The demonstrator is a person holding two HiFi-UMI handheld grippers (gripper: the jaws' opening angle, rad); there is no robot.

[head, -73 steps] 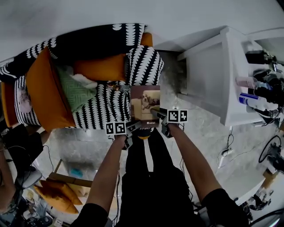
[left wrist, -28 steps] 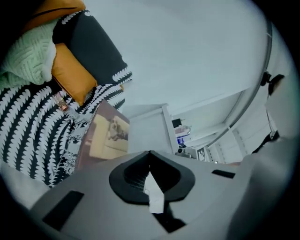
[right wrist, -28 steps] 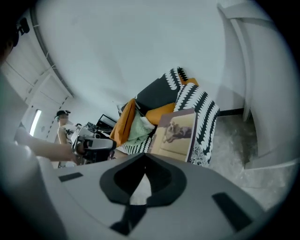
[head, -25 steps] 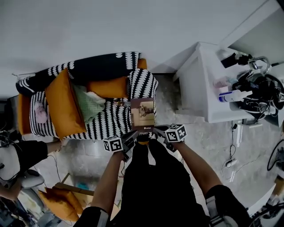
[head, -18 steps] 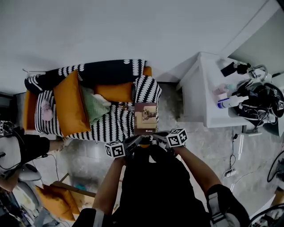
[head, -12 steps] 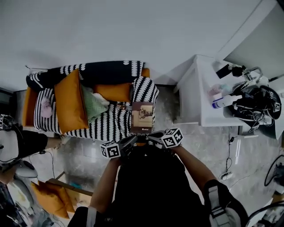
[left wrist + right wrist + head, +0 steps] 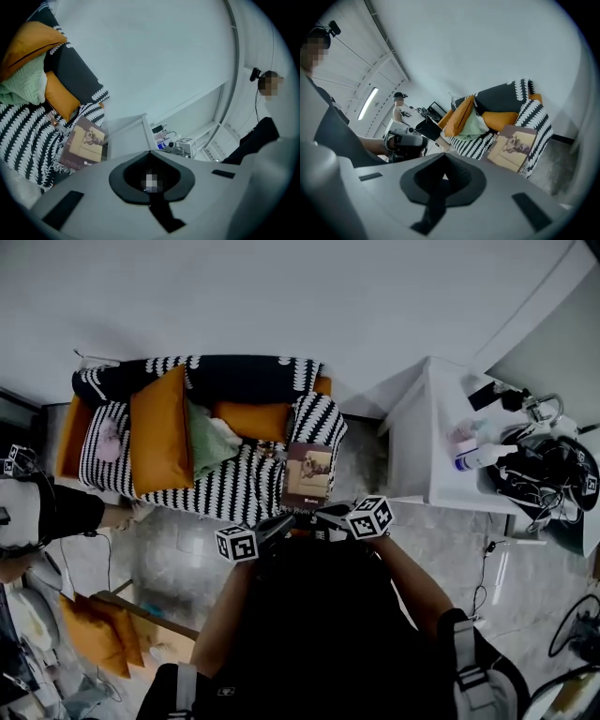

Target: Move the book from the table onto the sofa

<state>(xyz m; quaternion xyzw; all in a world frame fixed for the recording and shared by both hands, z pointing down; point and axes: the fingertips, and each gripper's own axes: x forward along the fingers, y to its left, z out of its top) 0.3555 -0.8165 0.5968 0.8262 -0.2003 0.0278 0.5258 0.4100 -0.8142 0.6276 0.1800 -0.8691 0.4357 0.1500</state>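
This looks like a living-room corner staged inside a lab or studio. A sofa (image 7: 234, 493) in a black-and-white cover carries orange cushions (image 7: 161, 427) against a bare white wall (image 7: 281, 296). The white worktop (image 7: 439, 409) beside it holds bottles (image 7: 472, 457) and tangled gear (image 7: 548, 465). Cables (image 7: 489, 557) trail over the pale stone-look floor (image 7: 178, 540).
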